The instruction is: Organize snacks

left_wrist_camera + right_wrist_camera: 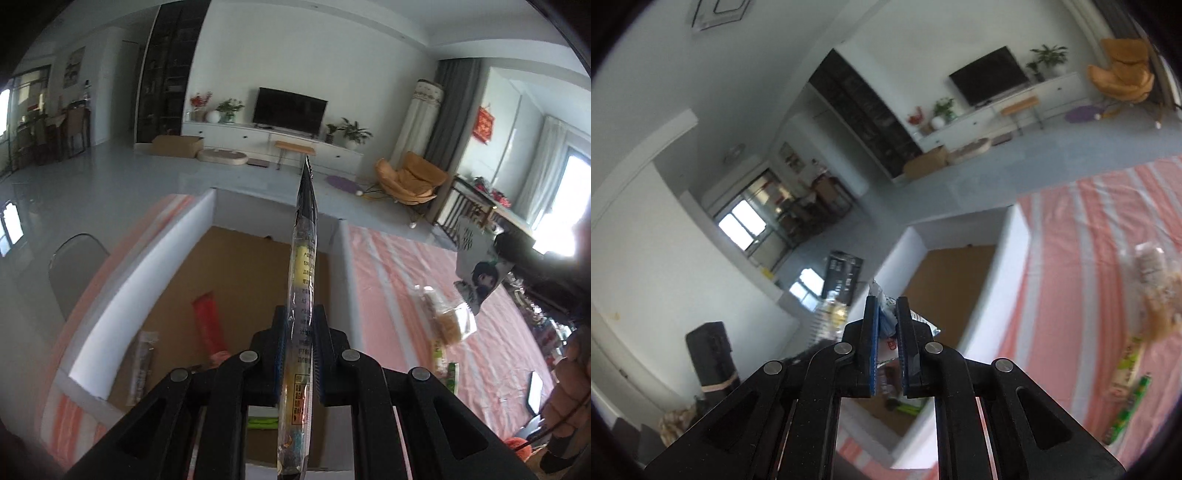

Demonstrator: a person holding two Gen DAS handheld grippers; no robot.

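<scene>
My left gripper point(299, 328) is shut on a long clear snack packet point(303, 266) seen edge-on, with a black sealed tip and yellow contents, held above the white-walled box point(147, 258). My right gripper point(886, 325) is shut on a white and blue snack packet point(886, 317), held above the near left corner of the same box point(1012, 258). In the left wrist view the right gripper's packet point(480, 273) hangs at the far right. The box's brown floor holds a red packet point(208, 321) and a clear stick packet point(142, 365).
The box stands on a pink and white striped cloth point(399, 266). A clear bag of bread point(448, 317) and a green packet point(452, 376) lie on the cloth right of the box; they also show in the right wrist view point(1156, 291). A grey chair back point(77, 266) stands left.
</scene>
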